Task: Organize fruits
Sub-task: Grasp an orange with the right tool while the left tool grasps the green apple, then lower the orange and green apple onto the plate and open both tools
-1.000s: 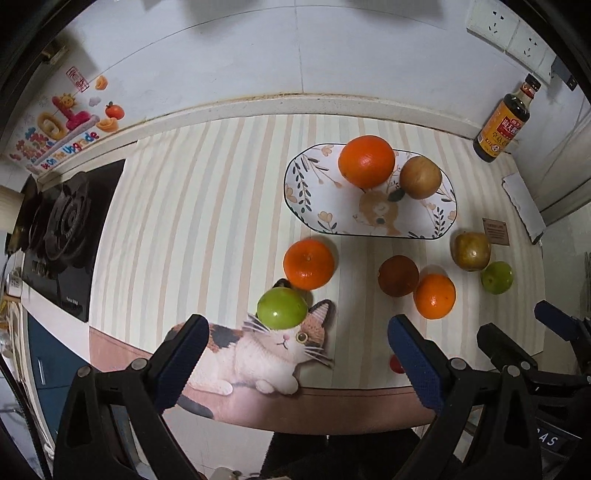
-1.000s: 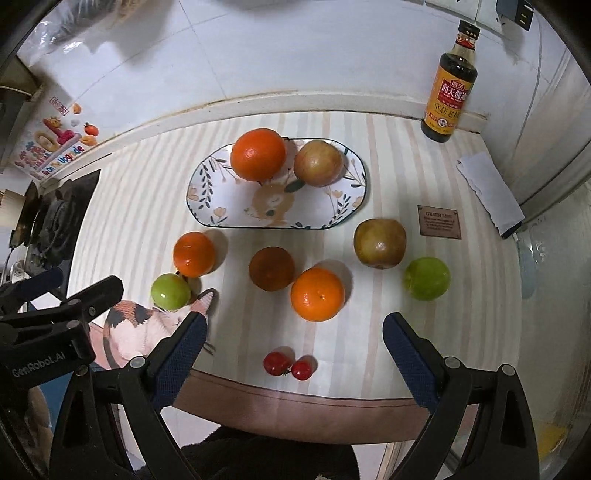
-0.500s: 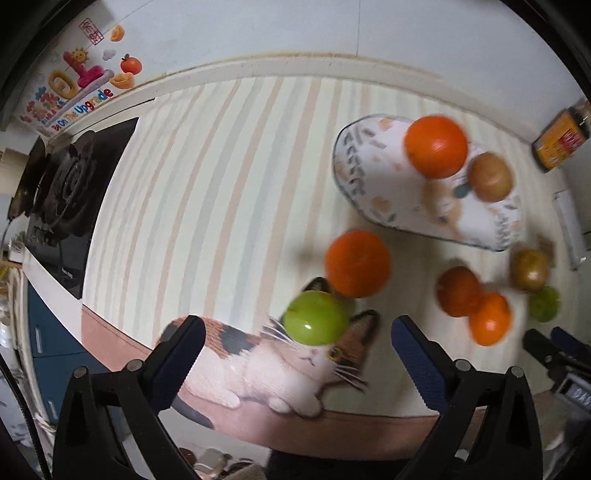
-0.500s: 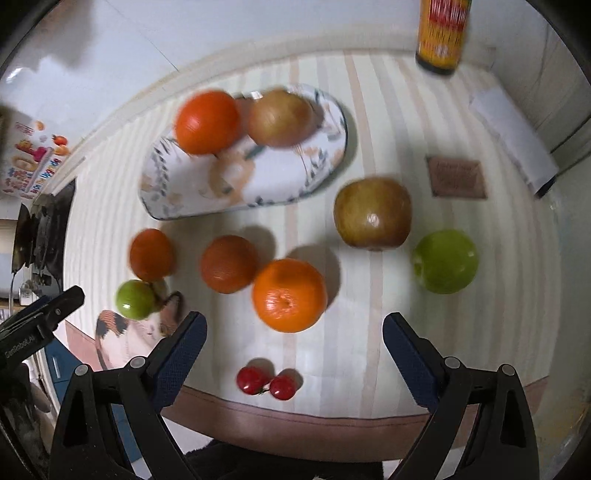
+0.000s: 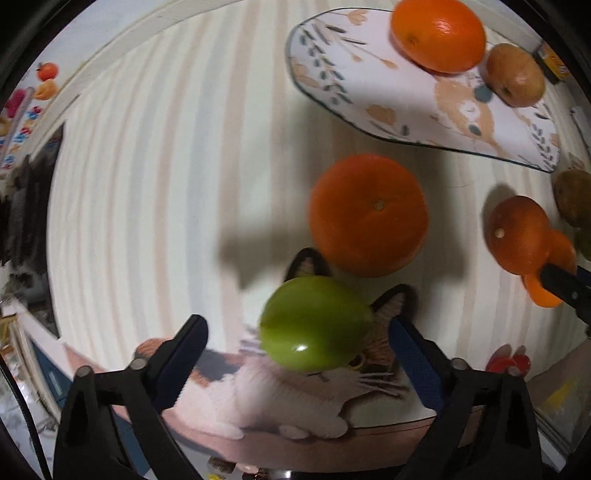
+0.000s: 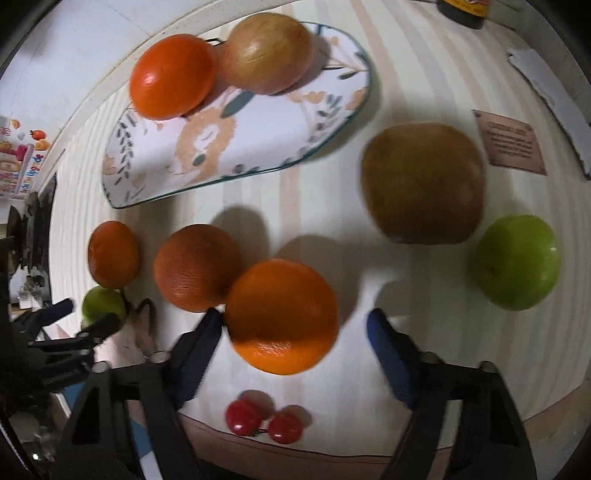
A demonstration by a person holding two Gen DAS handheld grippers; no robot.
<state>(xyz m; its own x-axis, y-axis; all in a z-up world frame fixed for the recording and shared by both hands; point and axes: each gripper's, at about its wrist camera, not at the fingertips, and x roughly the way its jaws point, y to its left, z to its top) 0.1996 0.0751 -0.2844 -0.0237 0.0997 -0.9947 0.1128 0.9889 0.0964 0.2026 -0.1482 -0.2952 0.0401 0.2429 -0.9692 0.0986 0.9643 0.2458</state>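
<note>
On the plate [image 6: 258, 147], two fruits; off it, two green apples [image 6: 517, 262], three oranges [image 6: 280, 317].

A countertop covered with a pale striped mat [image 6: 424, 85] carries an oval floral plate [image 6: 258, 140], loose oranges [image 6: 282, 315], two green apples [image 6: 517, 262], a brownish apple [image 6: 423, 182], two red cherries [image 6: 264, 421] and a small brown card [image 6: 511, 142].

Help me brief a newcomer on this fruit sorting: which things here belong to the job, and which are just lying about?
Part of the job:
plate holding an orange and an apple
loose orange
green apple
second green apple
brown apple
cherries

Lying about:
sauce bottle
small card
stove
</note>
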